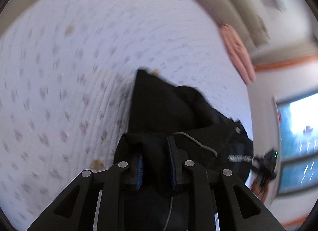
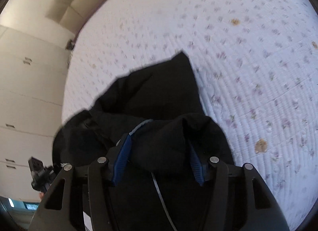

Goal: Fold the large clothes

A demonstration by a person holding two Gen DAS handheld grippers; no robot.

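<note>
A white quilted bedspread (image 1: 69,72) with small floral print fills both views. A black garment (image 2: 155,96) is bunched on it, soft, limp and fairly bulky; a hem or corner would be best gripped. Fabric sits between each gripper's parted jaws, the left gripper (image 1: 157,159) narrowly, the right gripper (image 2: 159,157) wider, neither clamped.

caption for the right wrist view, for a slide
Right gripper straddling a black garment on a floral quilted bedspread.
</note>
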